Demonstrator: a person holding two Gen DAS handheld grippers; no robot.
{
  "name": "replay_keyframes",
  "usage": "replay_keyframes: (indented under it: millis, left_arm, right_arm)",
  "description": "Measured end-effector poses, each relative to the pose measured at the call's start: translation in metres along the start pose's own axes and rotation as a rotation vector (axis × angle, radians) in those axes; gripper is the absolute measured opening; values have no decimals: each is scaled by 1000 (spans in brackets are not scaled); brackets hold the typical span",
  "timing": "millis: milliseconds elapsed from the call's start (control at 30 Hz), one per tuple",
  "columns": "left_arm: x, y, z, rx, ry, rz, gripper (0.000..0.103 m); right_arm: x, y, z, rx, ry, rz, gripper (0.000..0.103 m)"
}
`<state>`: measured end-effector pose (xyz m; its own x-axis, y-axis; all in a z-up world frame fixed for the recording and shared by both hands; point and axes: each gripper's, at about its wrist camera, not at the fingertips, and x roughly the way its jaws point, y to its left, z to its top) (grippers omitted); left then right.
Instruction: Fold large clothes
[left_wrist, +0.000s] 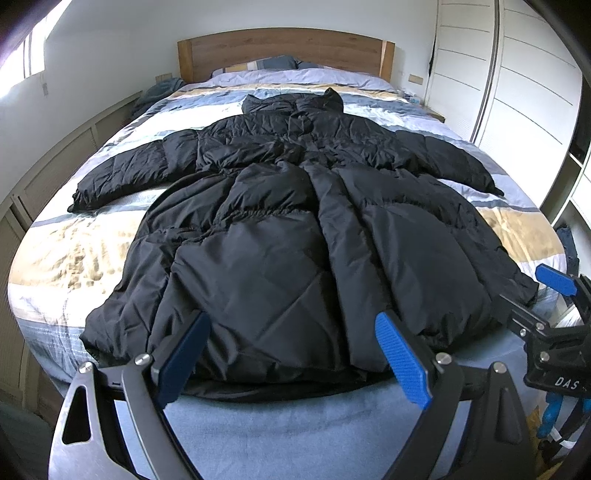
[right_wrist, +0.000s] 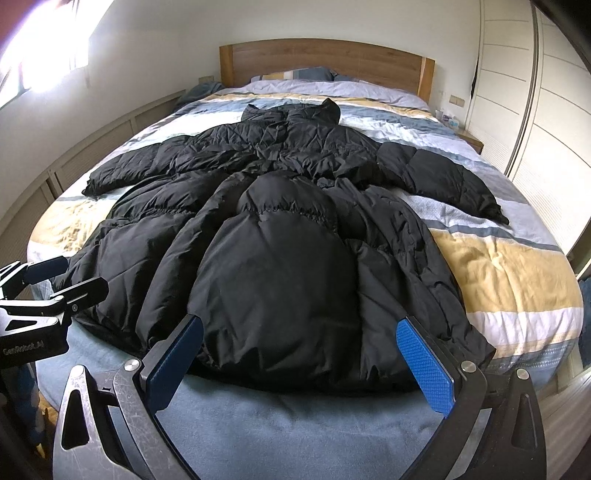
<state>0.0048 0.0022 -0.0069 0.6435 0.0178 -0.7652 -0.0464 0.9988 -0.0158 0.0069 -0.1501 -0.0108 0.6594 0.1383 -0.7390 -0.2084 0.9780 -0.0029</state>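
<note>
Black coat (left_wrist: 295, 229) lies spread flat on the bed (left_wrist: 74, 240), hem nearest. Both tools, left (left_wrist: 291, 358) and right (right_wrist: 299, 362), gape wide, empty. Puffy, slippery fabric (bulky but probably light): pinch the hem corners.

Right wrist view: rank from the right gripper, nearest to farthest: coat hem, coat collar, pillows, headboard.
Measured from the right gripper, whose jaws stand open:
1. Coat hem, at the foot of the bed, just ahead of the jaws.
2. Coat collar, far end of the black puffer coat, mid-bed.
3. Pillows, at the head of the bed.
4. Wooden headboard, against the wall behind them.
</note>
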Motion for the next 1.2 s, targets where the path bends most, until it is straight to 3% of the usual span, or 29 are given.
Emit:
replay_keyframes:
  millis: [1200]
  left_arm:
    - [0,2,1,-11,-22,12,92]
  right_arm:
    - [2,2,0,-1,-1,0,102]
